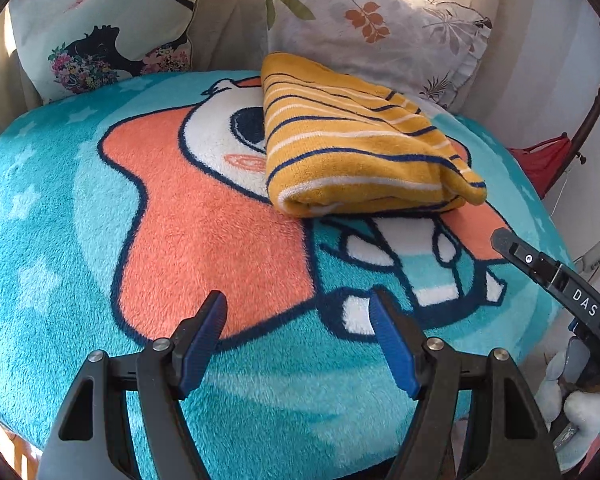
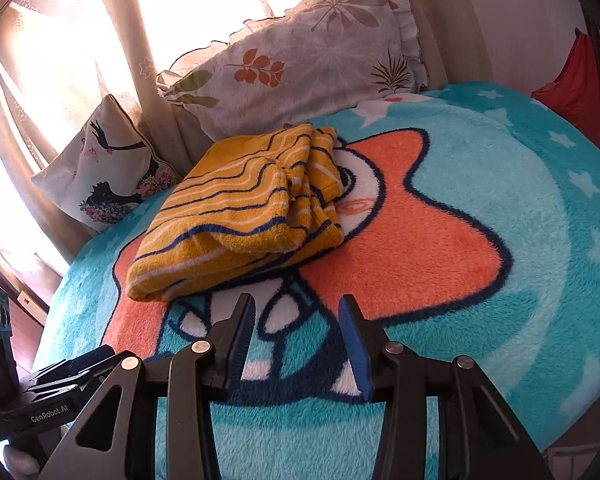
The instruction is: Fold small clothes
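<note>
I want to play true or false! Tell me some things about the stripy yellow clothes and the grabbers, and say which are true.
1. The yellow striped garment lies folded on the teal cartoon blanket. True.
2. The left gripper is holding the garment. False: its jaws are open and empty.
3. Two pillows stand behind the garment, a leaf-print pillow and a silhouette-print pillow. True.
4. The right gripper is squeezing the blanket. False: its jaws stand apart with nothing gripped.
5. The garment has green dots. False: it has white and navy stripes.

Folded garment (image 1: 364, 140) on blanket (image 1: 180, 240), before pillows (image 1: 372, 24)
</note>
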A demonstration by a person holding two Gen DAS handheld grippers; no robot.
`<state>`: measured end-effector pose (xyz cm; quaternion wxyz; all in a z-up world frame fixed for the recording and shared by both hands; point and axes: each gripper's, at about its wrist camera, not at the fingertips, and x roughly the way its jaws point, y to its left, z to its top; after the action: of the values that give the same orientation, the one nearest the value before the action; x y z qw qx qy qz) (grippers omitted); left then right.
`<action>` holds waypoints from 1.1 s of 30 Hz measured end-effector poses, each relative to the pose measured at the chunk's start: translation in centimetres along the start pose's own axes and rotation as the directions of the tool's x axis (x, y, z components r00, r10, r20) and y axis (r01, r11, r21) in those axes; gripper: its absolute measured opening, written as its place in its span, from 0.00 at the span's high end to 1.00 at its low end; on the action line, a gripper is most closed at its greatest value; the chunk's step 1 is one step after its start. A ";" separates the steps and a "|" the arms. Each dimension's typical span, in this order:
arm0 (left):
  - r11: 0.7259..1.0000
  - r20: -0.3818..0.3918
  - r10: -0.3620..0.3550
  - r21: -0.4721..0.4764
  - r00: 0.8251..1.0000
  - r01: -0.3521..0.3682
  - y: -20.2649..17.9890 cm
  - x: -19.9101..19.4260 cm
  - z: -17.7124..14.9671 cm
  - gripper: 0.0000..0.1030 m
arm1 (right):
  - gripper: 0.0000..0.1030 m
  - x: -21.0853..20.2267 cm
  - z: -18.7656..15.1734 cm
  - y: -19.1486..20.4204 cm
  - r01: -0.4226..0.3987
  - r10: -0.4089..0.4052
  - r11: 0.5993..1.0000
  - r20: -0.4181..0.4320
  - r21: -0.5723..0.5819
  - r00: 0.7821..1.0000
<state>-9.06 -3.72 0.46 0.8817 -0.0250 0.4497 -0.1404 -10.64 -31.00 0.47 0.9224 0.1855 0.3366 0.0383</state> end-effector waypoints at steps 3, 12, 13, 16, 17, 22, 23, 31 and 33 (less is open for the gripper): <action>0.999 0.020 0.029 0.020 0.999 -0.030 -0.4 -0.4 -0.2 0.30 | 0.54 -1.0 0.3 1.3 -0.038 0.039 0.999 0.040 -0.034 0.998; 0.998 0.041 0.057 0.026 0.997 -0.059 -0.3 -1.0 -0.7 0.30 | 0.53 4.2 2.9 3.6 -0.107 0.106 0.988 -0.016 -0.111 0.994; 0.998 0.045 0.059 0.024 0.997 -0.060 -0.2 -1.2 -0.8 0.30 | 0.53 5.5 3.2 2.8 -0.082 0.079 0.993 -0.037 -0.085 0.996; 0.997 0.092 0.078 0.015 0.993 -0.080 0.3 -2.1 -1.0 0.29 | 0.53 6.3 3.3 0.9 -0.079 0.079 0.997 -0.058 0.001 0.995; 0.995 0.124 0.099 0.013 0.987 -0.101 0.4 -2.5 -1.2 0.30 | 0.53 5.5 3.0 0.8 -0.090 0.090 0.996 -0.042 0.009 0.995; 0.965 0.292 0.256 -0.019 0.921 -0.262 0.4 -5.5 -1.6 0.10 | 0.46 1.6 0.9 1.7 -0.016 0.015 0.998 -0.002 -0.053 1.000; 0.960 0.319 0.273 -0.023 0.908 -0.280 0.4 -6.1 -1.8 0.09 | 0.46 1.0 0.2 1.9 0.007 -0.007 0.998 -0.002 -0.067 1.000; 0.958 0.384 0.288 -0.134 0.877 -0.255 1.5 -8.7 -4.0 0.02 | 0.36 -1.3 -4.9 2.7 0.136 -0.143 0.982 -0.040 -0.134 0.989; 0.969 0.358 0.245 -0.134 0.901 -0.210 1.7 -8.5 -4.5 0.01 | 0.33 -1.8 -5.8 3.0 0.160 -0.165 0.976 -0.026 -0.147 0.986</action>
<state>-17.05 0.62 4.18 0.9591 -0.0391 0.2804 -0.0084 -15.55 -26.78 -1.41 0.9268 0.0895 0.3646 -0.0095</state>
